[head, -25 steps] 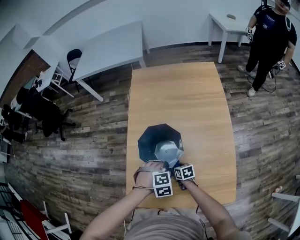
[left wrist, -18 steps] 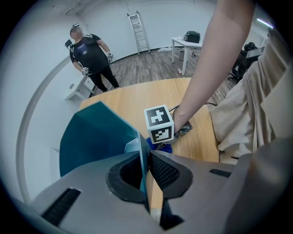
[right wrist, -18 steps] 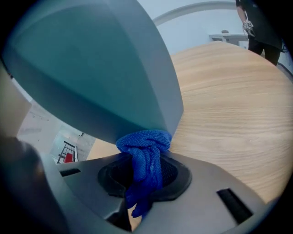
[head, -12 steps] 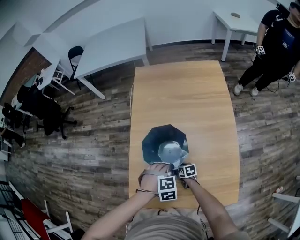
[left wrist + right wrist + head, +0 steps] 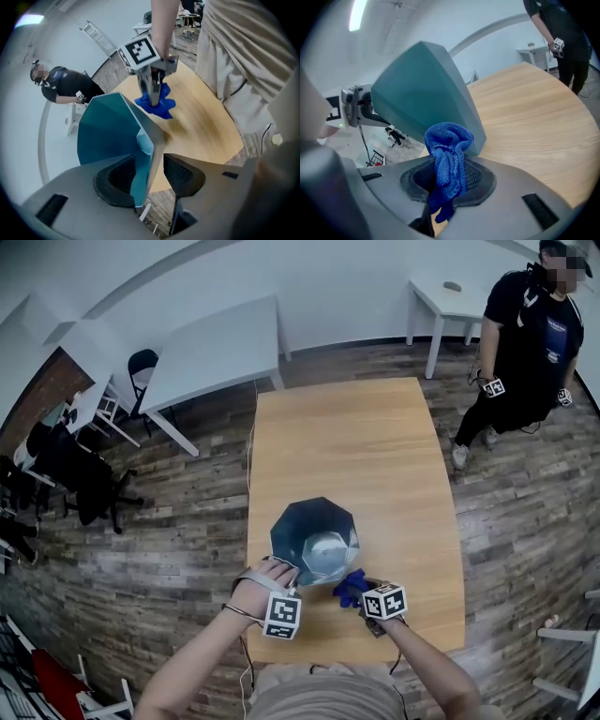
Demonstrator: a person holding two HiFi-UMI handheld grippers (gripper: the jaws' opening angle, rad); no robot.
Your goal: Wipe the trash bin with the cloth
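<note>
Evidently the two tools split the work: one steadies, the other wipes. The teal, many-sided plastic trash bin (image 5: 314, 538) stands mouth-up on the light wooden table (image 5: 356, 446), in the lower centre of the head view, close to the person's edge so both arms reach it.

The left gripper (image 5: 150, 172) straddles the bin's near rim at the bottom of its own view. Its jaws have just been opening, and the thin wall now stands between them with a gap showing at the pads, so the hold is let go, probably to move to another spot on the rim.

The right gripper (image 5: 450, 180) is clamped tight on the bright blue terry cloth (image 5: 447, 157), which bunches up above the pads in the lower centre of its view. Gripped that way, a padded wad faces the bin's outer wall. In the head view the cloth sits just beside the bin's lower right side; whether it touches the wall I cannot tell.
</note>
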